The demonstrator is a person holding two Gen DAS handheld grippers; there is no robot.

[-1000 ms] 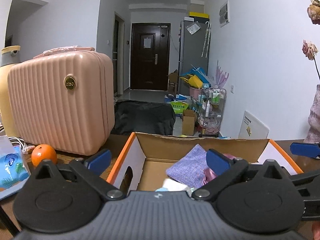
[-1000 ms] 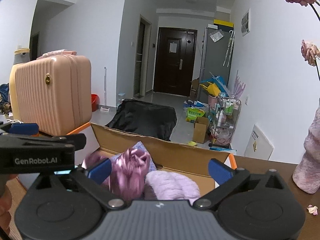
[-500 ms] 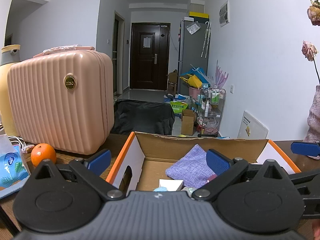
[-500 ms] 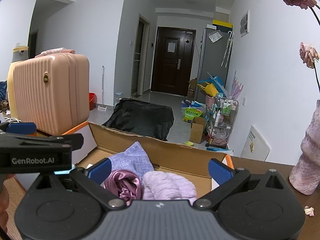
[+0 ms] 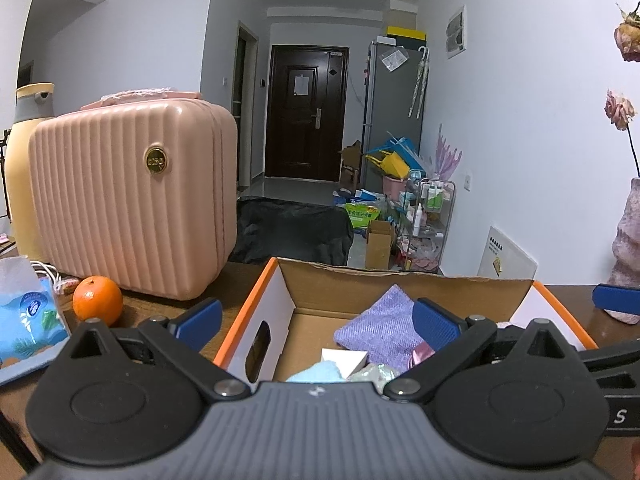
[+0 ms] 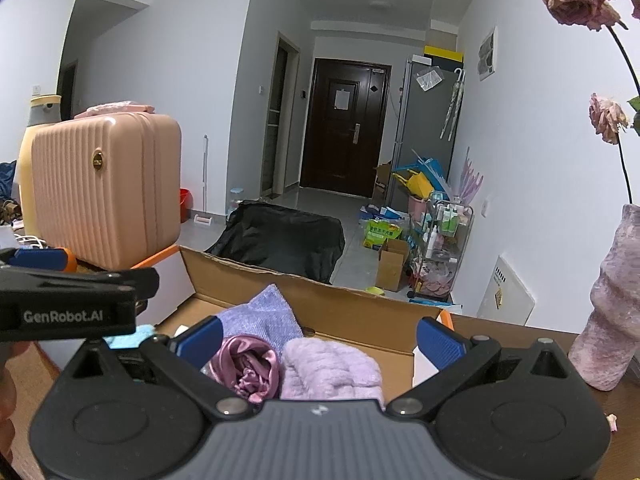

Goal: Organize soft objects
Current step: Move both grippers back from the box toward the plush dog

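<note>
Soft items in cardboard box [image 6: 360, 312]: one knit cloth [image 6: 268, 318], one satin scrunchie [image 6: 248, 368] now dropped, one fuzzy piece [image 6: 332, 368]; both grippers' jaws spread, empty.

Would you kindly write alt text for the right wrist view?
The open right gripper hovers over a cardboard box holding a satin bundle, fluffy lilac item and purple cloth. The left gripper shows at left, a pink suitcase behind it.

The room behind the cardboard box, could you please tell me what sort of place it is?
Most likely a lived-in apartment: a dark wooden entrance door ends the hallway, a tall grey refrigerator stands beside it, and a ribbed pink suitcase sits on the brown wooden table.
</note>
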